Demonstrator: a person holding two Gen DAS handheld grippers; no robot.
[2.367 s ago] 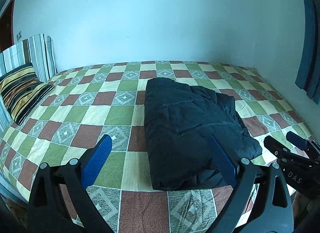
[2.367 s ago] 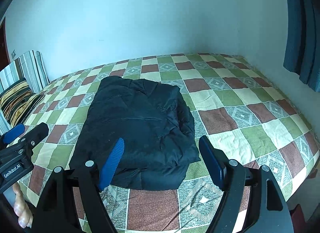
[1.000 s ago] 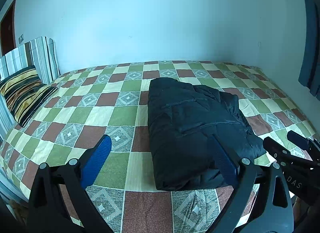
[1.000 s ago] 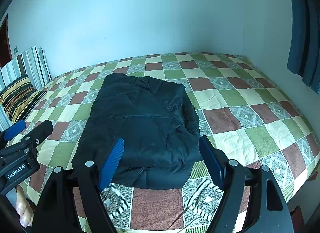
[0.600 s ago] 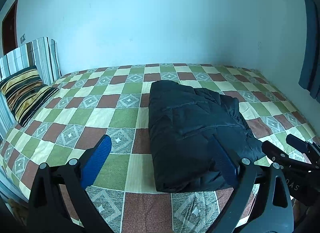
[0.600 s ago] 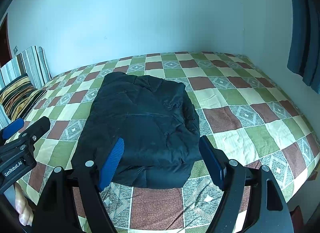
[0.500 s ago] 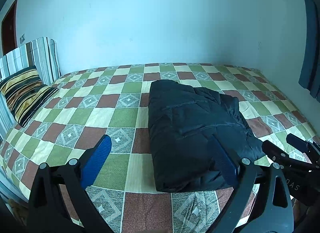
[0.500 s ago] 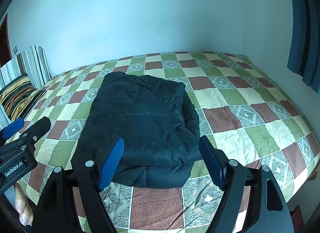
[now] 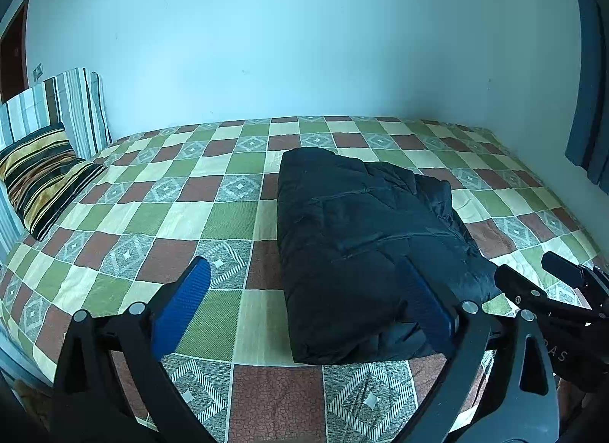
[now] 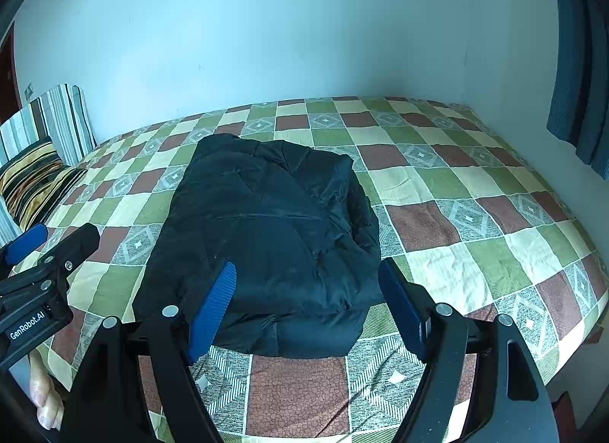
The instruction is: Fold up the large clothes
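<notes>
A dark padded jacket (image 9: pixel 361 237) lies folded into a thick rectangular bundle on the checked bedspread (image 9: pixel 182 214); it also shows in the right wrist view (image 10: pixel 274 230). My left gripper (image 9: pixel 304 298) is open and empty, held above the near edge of the bed, its right finger over the jacket's near corner. My right gripper (image 10: pixel 308 302) is open and empty, held above the jacket's near edge. Each gripper shows at the side of the other's view.
A striped pillow (image 9: pixel 42 172) and a striped cushion (image 9: pixel 72 108) lie at the bed's left end. A pale wall runs behind the bed. A dark curtain (image 10: pixel 582 62) hangs at the right. The bed's near edge is just below the grippers.
Both grippers have stayed open and empty. The views have drifted only slightly; the jacket has not moved.
</notes>
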